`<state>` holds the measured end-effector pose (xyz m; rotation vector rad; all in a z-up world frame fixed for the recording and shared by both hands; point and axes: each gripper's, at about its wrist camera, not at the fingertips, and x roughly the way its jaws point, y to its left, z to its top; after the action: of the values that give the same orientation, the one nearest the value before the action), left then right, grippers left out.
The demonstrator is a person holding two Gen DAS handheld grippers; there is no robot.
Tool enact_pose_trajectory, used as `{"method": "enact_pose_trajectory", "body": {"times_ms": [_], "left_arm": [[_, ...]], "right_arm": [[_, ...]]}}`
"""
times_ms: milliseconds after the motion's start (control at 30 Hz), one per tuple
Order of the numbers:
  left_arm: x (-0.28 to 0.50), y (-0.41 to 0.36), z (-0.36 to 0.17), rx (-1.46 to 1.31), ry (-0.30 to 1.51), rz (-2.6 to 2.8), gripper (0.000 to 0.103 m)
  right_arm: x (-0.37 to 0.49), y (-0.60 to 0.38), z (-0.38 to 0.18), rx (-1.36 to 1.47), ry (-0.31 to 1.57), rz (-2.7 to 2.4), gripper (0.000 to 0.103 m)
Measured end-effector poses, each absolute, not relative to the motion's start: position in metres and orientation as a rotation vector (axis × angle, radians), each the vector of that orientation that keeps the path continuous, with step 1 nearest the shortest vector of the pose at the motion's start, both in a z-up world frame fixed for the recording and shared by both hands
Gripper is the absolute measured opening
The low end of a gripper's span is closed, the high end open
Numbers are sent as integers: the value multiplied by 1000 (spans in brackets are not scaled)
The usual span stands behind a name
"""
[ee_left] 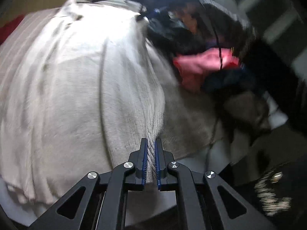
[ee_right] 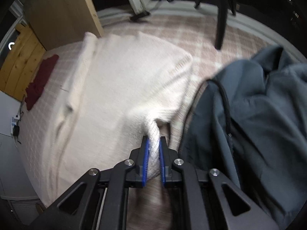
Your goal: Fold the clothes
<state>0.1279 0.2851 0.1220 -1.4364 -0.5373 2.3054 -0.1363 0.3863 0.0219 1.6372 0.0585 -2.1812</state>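
Honestly, folding was barely underway: left tongs (ee_left: 151, 153) and right tongs (ee_right: 154, 149) each pinched a bunched edge of the cream knit sweater (ee_right: 122, 80), mostly spread on the bed (ee_right: 191, 32), grey hoodie (ee_right: 259, 115) waiting beside.

Strong light from above is glaring on the far part of the white sweater (ee_left: 80, 72), washing out its knit. Motion blur is smearing both views, worst at the right. Fisheye bending is darkening and curving the edges; near foregrounds are staying sharp.
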Motion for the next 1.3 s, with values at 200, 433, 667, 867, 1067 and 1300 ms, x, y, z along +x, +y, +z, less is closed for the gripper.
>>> {"method": "enact_pose_trajectory", "body": {"times_ms": [200,433,667,867,1067,1300], "left_arm": [[151,246,114,-1423,-767,2361,6],[176,215,85,-1480,-880,2429,6],[174,207,76,-1591,-882,2444,9],[181,198,114,-1592,-746,2473,25],[126,211,126,-1533,-531,2468,29],[72,244,84,-1593,-403,2317,29]], "right_arm": [[-172,313,43,1546,165,-2157,8],[-193,235,11,1540,318,-2081,8],[-192,207,-3,1531,408,-2004,17],[-207,323,58,1392,41,-2164,35],[-234,372,24,1513,-2,-2240,36],[-247,318,-6,1408,155,-2218,35]]}}
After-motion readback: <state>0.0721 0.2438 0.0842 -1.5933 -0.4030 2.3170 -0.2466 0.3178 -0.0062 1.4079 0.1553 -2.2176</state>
